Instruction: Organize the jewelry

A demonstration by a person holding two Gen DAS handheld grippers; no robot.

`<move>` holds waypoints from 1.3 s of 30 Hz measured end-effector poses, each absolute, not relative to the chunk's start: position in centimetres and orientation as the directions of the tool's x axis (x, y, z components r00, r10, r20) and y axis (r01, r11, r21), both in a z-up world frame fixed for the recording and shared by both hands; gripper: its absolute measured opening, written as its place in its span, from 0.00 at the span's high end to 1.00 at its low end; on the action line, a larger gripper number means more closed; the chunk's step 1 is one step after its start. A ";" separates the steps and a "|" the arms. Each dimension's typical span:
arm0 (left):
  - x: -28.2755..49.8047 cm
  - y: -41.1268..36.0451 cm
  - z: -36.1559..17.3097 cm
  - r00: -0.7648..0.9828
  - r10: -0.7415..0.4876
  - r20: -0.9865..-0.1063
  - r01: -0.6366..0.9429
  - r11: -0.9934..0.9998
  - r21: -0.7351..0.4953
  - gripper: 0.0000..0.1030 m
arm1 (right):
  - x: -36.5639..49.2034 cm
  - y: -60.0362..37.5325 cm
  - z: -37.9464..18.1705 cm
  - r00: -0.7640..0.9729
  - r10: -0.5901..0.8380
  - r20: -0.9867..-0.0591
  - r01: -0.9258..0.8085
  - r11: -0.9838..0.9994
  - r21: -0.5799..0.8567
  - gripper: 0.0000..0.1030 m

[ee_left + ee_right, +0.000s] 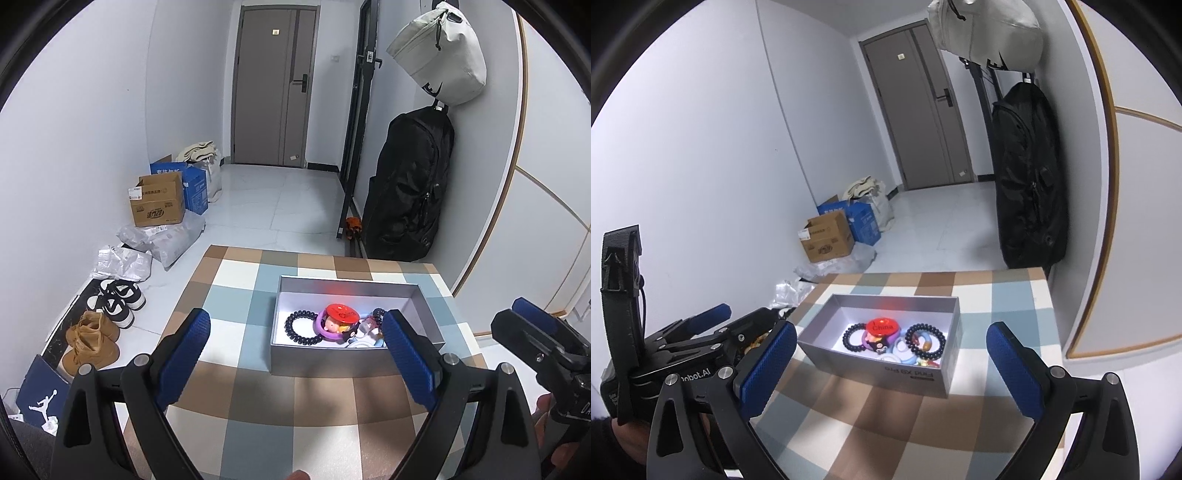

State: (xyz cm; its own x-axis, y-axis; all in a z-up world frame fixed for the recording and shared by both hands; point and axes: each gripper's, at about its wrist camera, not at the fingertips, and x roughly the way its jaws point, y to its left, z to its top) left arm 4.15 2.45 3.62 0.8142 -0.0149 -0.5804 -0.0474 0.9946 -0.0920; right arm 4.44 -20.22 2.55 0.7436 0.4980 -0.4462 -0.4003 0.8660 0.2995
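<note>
Jewelry [892, 341] lies heaped in a grey open box [413, 295] on the checked tabletop [229, 280]: black bead bracelets [854, 338], a purple ring [325, 328] and a red badge [882, 326]. Left gripper [295, 360] and right gripper [892, 374] hover short of the box, tilted downward, jaws spread wide and empty. The box's long axis runs across the left view and slants in the right.
</note>
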 end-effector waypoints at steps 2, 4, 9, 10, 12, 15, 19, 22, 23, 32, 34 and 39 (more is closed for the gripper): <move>4.0 2.5 3.6 0.816 0.004 -0.578 -0.064 0.995 -0.082 0.11 | 4.4 -20.3 2.6 0.746 0.498 -0.443 -0.400 0.866 0.299 0.00; 4.1 2.4 3.5 0.815 0.006 -0.579 -0.064 0.995 -0.079 0.11 | 4.4 -20.4 2.6 0.747 0.495 -0.444 -0.396 0.868 0.300 0.00; 4.0 2.1 3.2 0.811 0.015 -0.585 -0.064 0.996 -0.063 0.11 | 4.5 -20.6 2.4 0.742 0.494 -0.454 -0.387 0.868 0.311 0.00; 4.0 2.0 3.2 0.811 0.017 -0.584 -0.063 0.996 -0.058 0.11 | 4.5 -20.6 2.4 0.742 0.491 -0.455 -0.384 0.869 0.311 0.00; 3.9 1.8 3.2 0.810 0.015 -0.587 -0.059 0.997 -0.056 0.11 | 4.5 -20.7 2.4 0.742 0.492 -0.455 -0.385 0.869 0.311 0.00; 3.9 1.8 3.1 0.807 0.008 -0.591 -0.051 0.997 -0.056 0.11 | 4.5 -20.6 2.4 0.741 0.490 -0.459 -0.384 0.870 0.308 0.00; 4.0 1.8 3.0 0.804 0.007 -0.595 -0.050 0.997 -0.056 0.11 | 4.5 -20.6 2.5 0.740 0.490 -0.461 -0.383 0.870 0.310 0.00; 4.0 1.8 3.0 0.804 0.005 -0.595 -0.048 0.997 -0.056 0.11 | 4.5 -20.6 2.4 0.736 0.494 -0.464 -0.381 0.867 0.320 0.00; 4.0 1.7 2.9 0.803 0.005 -0.596 -0.046 0.997 -0.055 0.11 | 4.5 -20.6 2.4 0.735 0.494 -0.465 -0.381 0.868 0.319 0.00; 4.2 1.7 2.8 0.798 -0.002 -0.602 -0.046 0.997 -0.065 0.11 | 4.5 -20.8 2.7 0.739 0.490 -0.463 -0.377 0.869 0.320 0.00; 4.2 1.9 2.8 0.797 -0.005 -0.604 -0.051 0.996 -0.075 0.11 | 4.5 -20.8 2.7 0.737 0.493 -0.462 -0.377 0.868 0.324 0.00; 4.2 1.9 3.1 0.802 -0.008 -0.598 -0.051 0.995 -0.082 0.11 | 4.8 -20.7 2.4 0.728 0.488 -0.481 -0.370 0.871 0.324 0.00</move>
State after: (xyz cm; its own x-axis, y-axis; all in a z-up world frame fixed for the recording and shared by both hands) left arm 4.16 1.88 3.08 0.8017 -0.0083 -0.5977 -0.0505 0.9954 -0.0816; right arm 4.81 -20.69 2.38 0.7279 0.4883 -0.4814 -0.3697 0.8707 0.3243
